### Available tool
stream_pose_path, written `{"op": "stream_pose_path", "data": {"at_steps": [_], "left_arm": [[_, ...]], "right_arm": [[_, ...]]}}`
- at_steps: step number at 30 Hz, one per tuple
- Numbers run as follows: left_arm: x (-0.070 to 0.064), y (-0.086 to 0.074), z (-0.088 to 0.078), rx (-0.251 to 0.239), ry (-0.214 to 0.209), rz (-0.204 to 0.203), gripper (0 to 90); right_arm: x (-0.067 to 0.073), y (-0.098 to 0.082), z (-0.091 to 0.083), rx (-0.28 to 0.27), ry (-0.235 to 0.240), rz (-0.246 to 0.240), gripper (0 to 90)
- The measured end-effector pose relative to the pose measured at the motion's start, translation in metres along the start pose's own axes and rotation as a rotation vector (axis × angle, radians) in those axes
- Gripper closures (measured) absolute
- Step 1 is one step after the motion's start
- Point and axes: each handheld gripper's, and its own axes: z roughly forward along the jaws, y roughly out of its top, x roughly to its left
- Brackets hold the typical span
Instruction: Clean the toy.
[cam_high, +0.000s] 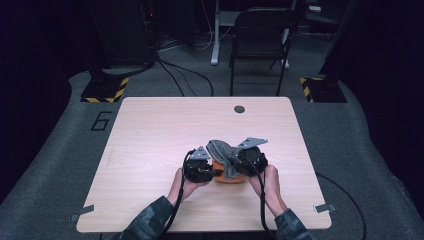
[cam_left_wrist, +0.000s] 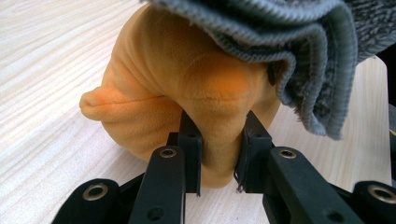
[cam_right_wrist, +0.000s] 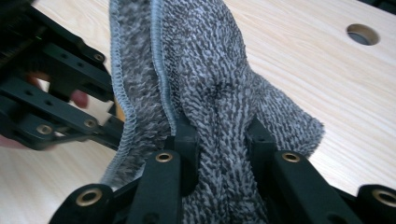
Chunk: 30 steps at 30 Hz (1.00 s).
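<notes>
Two grippers, both busy, near the front-middle of the table (cam_high: 150, 130). Closest to the person, at about 6 o'clock from the table's centre, the left gripper (cam_high: 201, 169) has its jaws pinched into a fold of the orange plush toy (cam_left_wrist: 187, 93); the left gripper view shows the pads sunk deep into the fabric. Just past that, at roughly 3 o'clock from it, the right gripper (cam_high: 247, 159) is clamped on a bunch of the grey knit cloth (cam_right_wrist: 210, 93), which drapes over the top of the plush. Looks like the cloth is being pulled over or off the toy, can't say which.

Handling-wise: both things look super soft and light. The plush squashes under the jaws, so a shallow pinch will probably just slip off the fuzz; grabbing a thick fold low on the body, like now, seems the safest bet. The cloth is floppy and stretchy, so best taken by its stitched hem. Nothing fragile here.

Further out, at 12 o'clock, there's a round cable hole (cam_high: 239, 109) in the tabletop, and beyond the table a black folding chair (cam_high: 260, 35).
</notes>
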Motion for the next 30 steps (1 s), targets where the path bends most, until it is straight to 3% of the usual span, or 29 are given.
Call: {"op": "stream_pose_path", "data": {"at_steps": [8,12,14,16,18,21,24,25,26,30], "left_arm": [[-0.002,-0.001,0.002,-0.007,-0.001,0.009,74.5],[-0.002,-0.001,0.002,-0.017,-0.006,0.008,74.0],[-0.003,-0.001,0.003,-0.018,-0.009,0.018,73.4],[-0.004,0.0,0.002,-0.023,0.003,0.025,73.3],[-0.003,0.0,0.001,-0.029,0.004,0.016,73.4],[-0.003,0.0,0.001,-0.027,0.009,0.023,73.4],[-0.005,0.0,0.001,-0.027,0.017,0.032,73.4],[-0.005,0.0,0.001,-0.029,0.016,0.027,73.4],[-0.005,0.0,0.001,-0.032,0.019,0.026,73.3],[-0.006,0.0,0.001,-0.036,0.019,0.025,73.4]], "right_arm": [[-0.015,-0.01,-0.003,0.019,-0.044,-0.001,72.4],[-0.029,-0.018,-0.003,0.041,-0.103,0.02,72.4],[-0.037,-0.022,-0.001,0.047,-0.092,0.067,72.3],[-0.039,-0.022,-0.003,0.039,-0.075,0.075,72.3],[-0.034,-0.018,-0.01,0.019,-0.058,0.088,72.3],[-0.021,-0.009,-0.019,-0.032,-0.013,0.069,72.2],[-0.004,-0.003,-0.018,-0.043,0.009,0.022,72.1],[0.0,-0.002,-0.017,-0.038,0.012,0.037,72.0],[0.002,-0.002,-0.016,-0.041,0.025,0.013,72.0],[0.007,0.0,-0.014,-0.057,0.051,0.024,71.9]]}}
